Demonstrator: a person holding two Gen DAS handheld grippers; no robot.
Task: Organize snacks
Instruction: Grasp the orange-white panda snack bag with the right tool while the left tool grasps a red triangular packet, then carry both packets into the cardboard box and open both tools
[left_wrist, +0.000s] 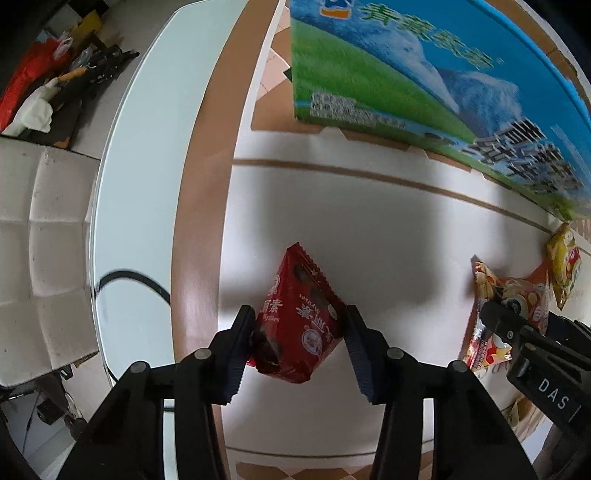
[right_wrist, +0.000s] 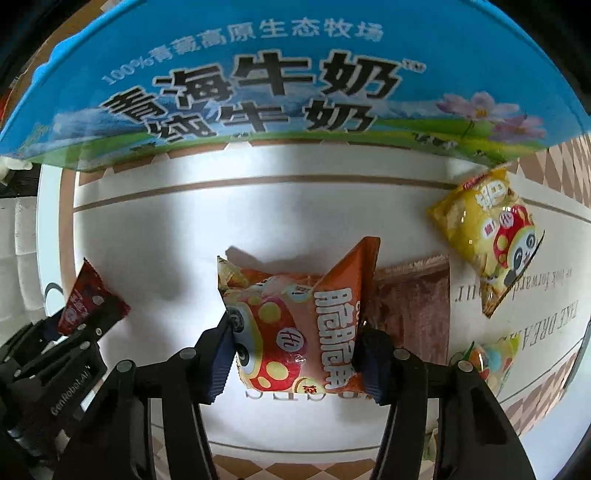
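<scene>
Your left hand-held gripper (left_wrist: 297, 347) is clenched on the red snack packet (left_wrist: 301, 314), which hangs tilted between the pads, lifted off the table (left_wrist: 388, 236). Your right hand-held gripper (right_wrist: 295, 354) grasps the orange snack packet (right_wrist: 295, 314) the same way; its top corners stand up and the foil buckles where the pads press.

The milk carton box (right_wrist: 277, 74) stands at twelve o'clock from both grippers, near but not touching. A yellow snack packet (right_wrist: 487, 240) lies on the table at about two o'clock from the right gripper, and a multicoloured packet (right_wrist: 487, 362) sits at three o'clock, partly hidden.

The risks, as I judge them: both packets are puffy and slick, so a grip on the air-filled belly could slide off if you swing quickly. Squeeze harder and you may crush the contents. The two grippers work close together, so crossing paths toward the box could knock one packet loose.
</scene>
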